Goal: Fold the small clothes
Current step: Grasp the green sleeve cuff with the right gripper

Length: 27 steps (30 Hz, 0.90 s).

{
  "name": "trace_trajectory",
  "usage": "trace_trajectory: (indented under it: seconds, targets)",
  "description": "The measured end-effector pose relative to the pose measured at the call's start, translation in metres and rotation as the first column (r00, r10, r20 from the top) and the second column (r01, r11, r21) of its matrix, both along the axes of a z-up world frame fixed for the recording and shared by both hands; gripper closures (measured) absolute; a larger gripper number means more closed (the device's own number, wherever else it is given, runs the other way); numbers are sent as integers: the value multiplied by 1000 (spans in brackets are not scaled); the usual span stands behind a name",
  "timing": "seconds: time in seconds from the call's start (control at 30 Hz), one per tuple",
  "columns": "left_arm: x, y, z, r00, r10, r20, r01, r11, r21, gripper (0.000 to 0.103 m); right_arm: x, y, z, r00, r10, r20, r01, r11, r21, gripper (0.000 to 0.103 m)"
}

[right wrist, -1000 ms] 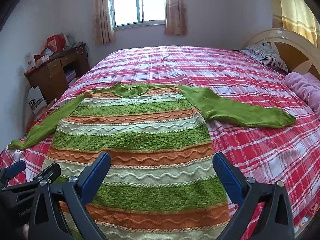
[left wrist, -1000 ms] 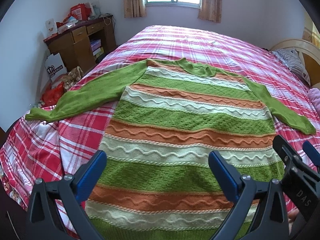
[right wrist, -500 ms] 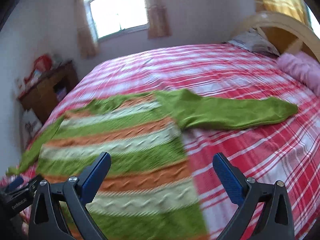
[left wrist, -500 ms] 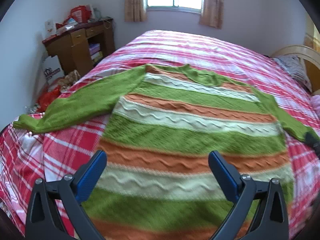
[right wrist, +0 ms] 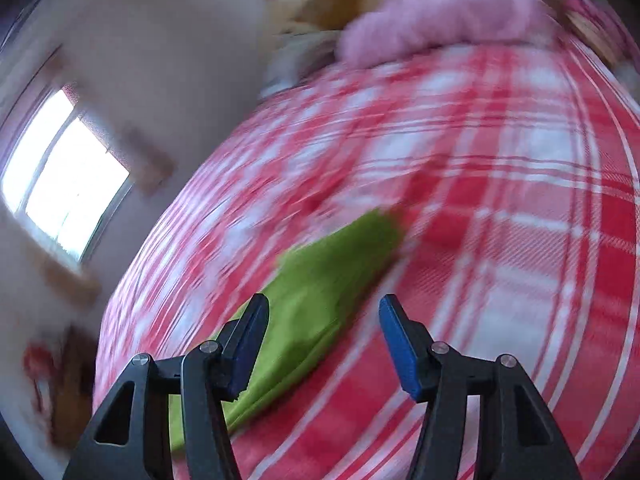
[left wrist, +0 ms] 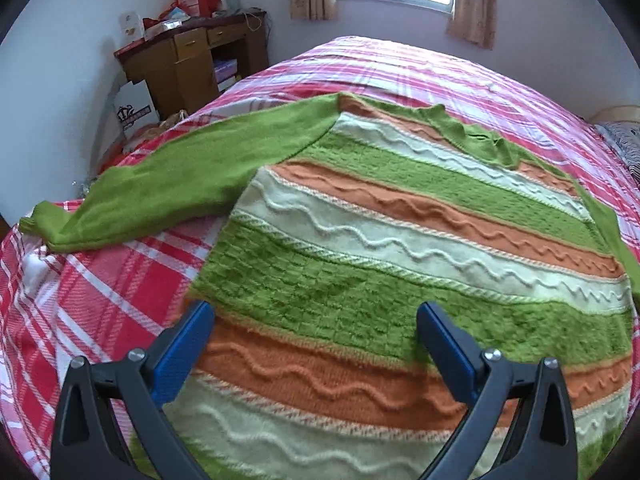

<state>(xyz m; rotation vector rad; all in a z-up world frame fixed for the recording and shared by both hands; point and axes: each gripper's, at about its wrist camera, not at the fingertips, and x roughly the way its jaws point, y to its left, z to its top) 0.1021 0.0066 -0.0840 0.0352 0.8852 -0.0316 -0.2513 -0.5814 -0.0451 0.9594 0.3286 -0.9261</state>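
Low in the right wrist frame, the right claw [right wrist: 324, 320], jaws just narrowing but still apart around nothing, lines up with the sweater's [left wrist: 400, 248] green sleeve [right wrist: 320, 276] running away toward upper right across the bed [right wrist: 500, 208]; left claw [left wrist: 314, 336] hovers spread over the body.

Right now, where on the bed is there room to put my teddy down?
Bare plaid bedspread lies between the sweater's neckline and the window wall, and near the edge below the left sleeve. The striped sweater fills the middle.

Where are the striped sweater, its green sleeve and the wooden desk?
striped sweater [left wrist: 400, 240], left wrist view, on its body.
green sleeve [right wrist: 320, 292], right wrist view, mid-sleeve.
wooden desk [left wrist: 188, 64], left wrist view, drawer front.
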Motion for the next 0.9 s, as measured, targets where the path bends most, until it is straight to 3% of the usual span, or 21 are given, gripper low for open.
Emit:
trace_trajectory:
  seconds: [0.1, 0.2, 0.3, 0.37, 0.43, 0.53, 0.7, 0.9]
  targets:
    - [-2, -1, -5, 1000, 5, 26, -5, 1000, 8, 0, 5, -24, -9, 1000, 10, -17, -10, 1000, 13, 44]
    - [-4, -2, -6, 998, 10, 55, -10, 1000, 8, 0, 23, -33, -3, 997, 45, -66, -48, 998, -33, 45]
    - [-3, -3, -7, 998, 11, 55, -12, 1000, 12, 0, 45, -35, -7, 987, 109, -118, -112, 994, -14, 63]
    - [-2, -4, -7, 998, 9, 56, -10, 1000, 14, 0, 50, -34, -6, 981, 108, -162, -117, 992, -45, 69]
    - [-3, -4, -7, 998, 9, 61, -10, 1000, 13, 0, 49, -36, -7, 980, 118, -162, -127, 991, -46, 83]
    - [-3, -4, -8, 998, 8, 64, -9, 1000, 8, 0, 35, -40, -3, 986, 144, -88, -146, 989, -15, 93]
    - [-3, -4, -8, 998, 9, 62, -10, 1000, 12, 0, 30, -11, 36, 977, 213, 26, -211, 976, -59, 93]
    - [-3, -5, -9, 998, 6, 64, -6, 1000, 6, 0, 65, 53, 91, 911, 384, 152, -372, 922, -103, 94]
